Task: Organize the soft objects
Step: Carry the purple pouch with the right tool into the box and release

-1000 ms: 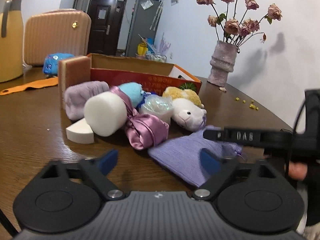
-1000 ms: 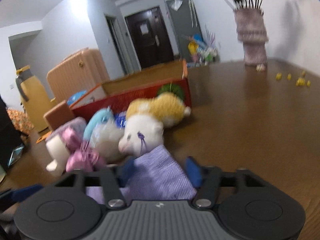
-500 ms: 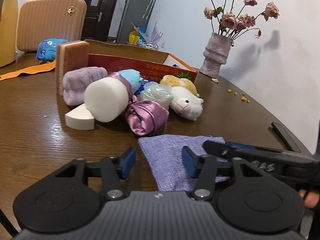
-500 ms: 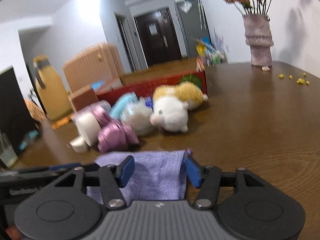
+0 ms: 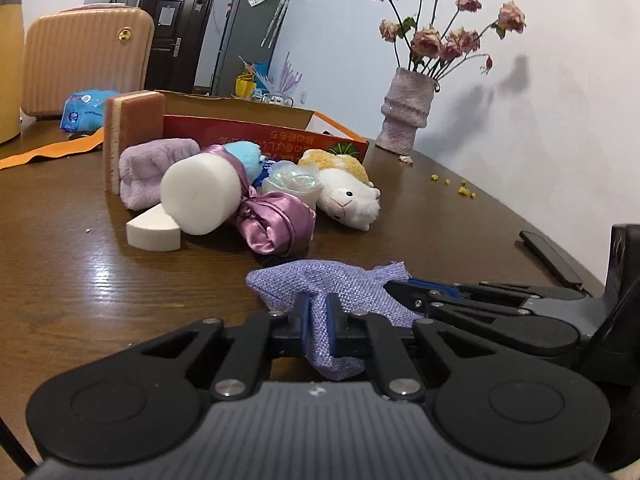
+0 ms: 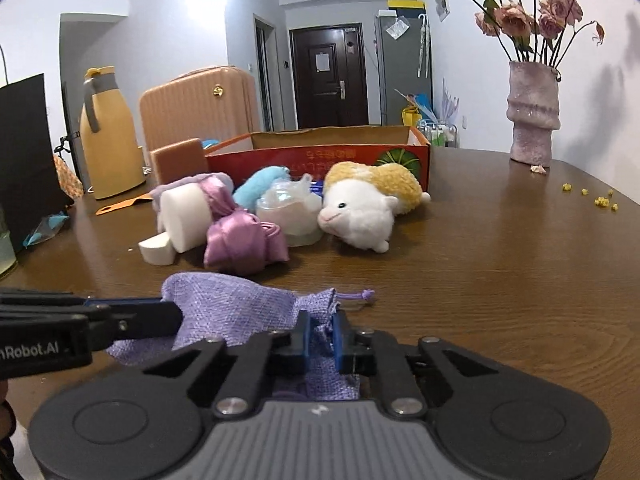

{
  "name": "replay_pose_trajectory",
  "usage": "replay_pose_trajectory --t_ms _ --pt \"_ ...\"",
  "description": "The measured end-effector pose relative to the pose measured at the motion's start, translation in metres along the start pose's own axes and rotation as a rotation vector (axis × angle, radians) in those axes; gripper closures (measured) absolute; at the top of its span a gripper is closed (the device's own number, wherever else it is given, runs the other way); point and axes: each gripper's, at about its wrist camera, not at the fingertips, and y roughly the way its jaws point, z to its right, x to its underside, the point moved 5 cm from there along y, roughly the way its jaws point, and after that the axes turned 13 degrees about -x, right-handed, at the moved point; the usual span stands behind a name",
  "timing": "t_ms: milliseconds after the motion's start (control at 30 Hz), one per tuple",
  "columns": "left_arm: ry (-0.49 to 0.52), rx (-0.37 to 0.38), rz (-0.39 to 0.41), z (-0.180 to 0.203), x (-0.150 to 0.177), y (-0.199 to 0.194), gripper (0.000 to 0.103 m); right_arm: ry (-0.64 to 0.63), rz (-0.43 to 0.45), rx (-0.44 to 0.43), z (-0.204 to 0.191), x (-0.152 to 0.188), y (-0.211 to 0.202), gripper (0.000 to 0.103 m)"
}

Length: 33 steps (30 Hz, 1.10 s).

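Note:
A purple woven drawstring pouch point(image 5: 336, 280) lies bunched on the wooden table, also in the right wrist view point(image 6: 236, 312). My left gripper point(image 5: 319, 322) is shut on one edge of it. My right gripper point(image 6: 321, 336) is shut on its drawstring end, and shows from the side in the left wrist view point(image 5: 400, 284). Behind the pouch lies a pile: a white foam cylinder point(image 5: 200, 196), a white foam wedge point(image 5: 154, 232), a pink satin bag point(image 5: 276, 220), a lilac towel roll point(image 5: 152, 172), a blue plush point(image 5: 246, 156) and a white-and-yellow alpaca plush point(image 5: 344, 192).
An open red cardboard box point(image 5: 260, 132) stands behind the pile with an orange sponge block point(image 5: 134, 128) at its left end. A vase of dried roses point(image 5: 408, 116) is at the back right. A black phone point(image 5: 552, 256) lies near the right table edge. A suitcase point(image 5: 84, 56) stands far left.
Both grippers have closed on the purple pouch, which lay flat between open jaws before. The pouch is now bunched up between them.

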Motion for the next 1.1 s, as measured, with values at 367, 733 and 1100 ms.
replay_pose_trajectory --t_ms 367,733,1100 --pt "-0.034 0.054 0.170 -0.033 -0.128 0.003 0.097 -0.035 0.169 -0.128 -0.010 -0.111 0.001 0.097" --pt "-0.099 -0.108 -0.050 -0.112 -0.296 0.202 0.097 0.119 0.009 -0.189 0.045 -0.284 0.216 0.099" --pt "-0.056 -0.253 -0.200 -0.154 -0.297 0.291 0.065 0.284 -0.168 -0.130 0.077 -0.281 0.368 0.085"
